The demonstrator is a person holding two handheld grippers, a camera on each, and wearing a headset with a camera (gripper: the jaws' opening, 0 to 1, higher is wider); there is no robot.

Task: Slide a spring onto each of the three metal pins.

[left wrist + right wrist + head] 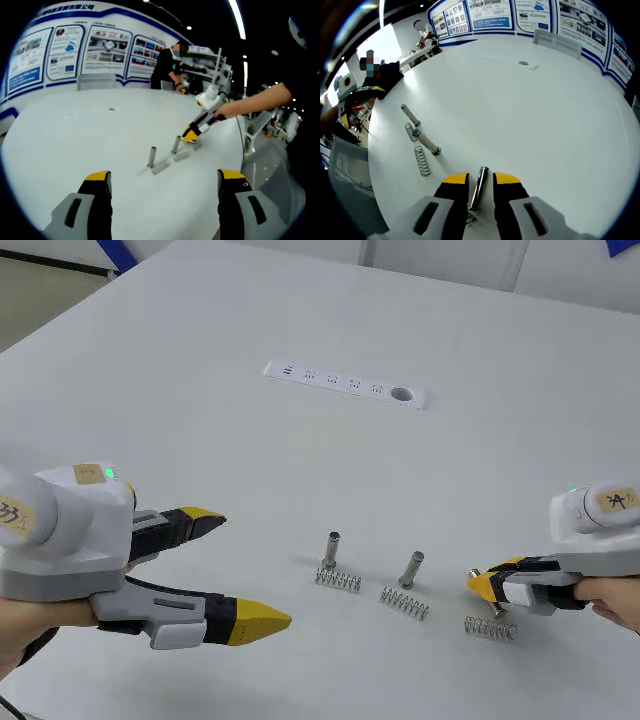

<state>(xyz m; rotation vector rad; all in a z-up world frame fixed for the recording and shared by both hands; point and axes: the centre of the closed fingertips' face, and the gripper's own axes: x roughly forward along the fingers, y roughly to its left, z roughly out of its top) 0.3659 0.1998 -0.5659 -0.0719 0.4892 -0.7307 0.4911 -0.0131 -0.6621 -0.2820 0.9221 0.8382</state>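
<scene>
The smooth steel pin [480,187] at the near right is being pinched by the right gripper [482,584]; it is looking hard, slick and light, best held low. Its coiled wire spring [491,628] is lying just beside it, easily crushed and wanting a light nip at one end. The left gripper [248,570] is hovering spread wide over the matte white table [300,460].

A: What's on the white table [200,440]?
B: Power strip [345,385] at far side, flat. Nearer: 1st pin [331,549] & 2nd pin [411,568], both upright.
A: Springs?
B: 1st spring [338,580] just by 1st pin's foot, 2nd spring [404,602] by 2nd pin's, 3rd spring [491,628] further right. All lying flat.
</scene>
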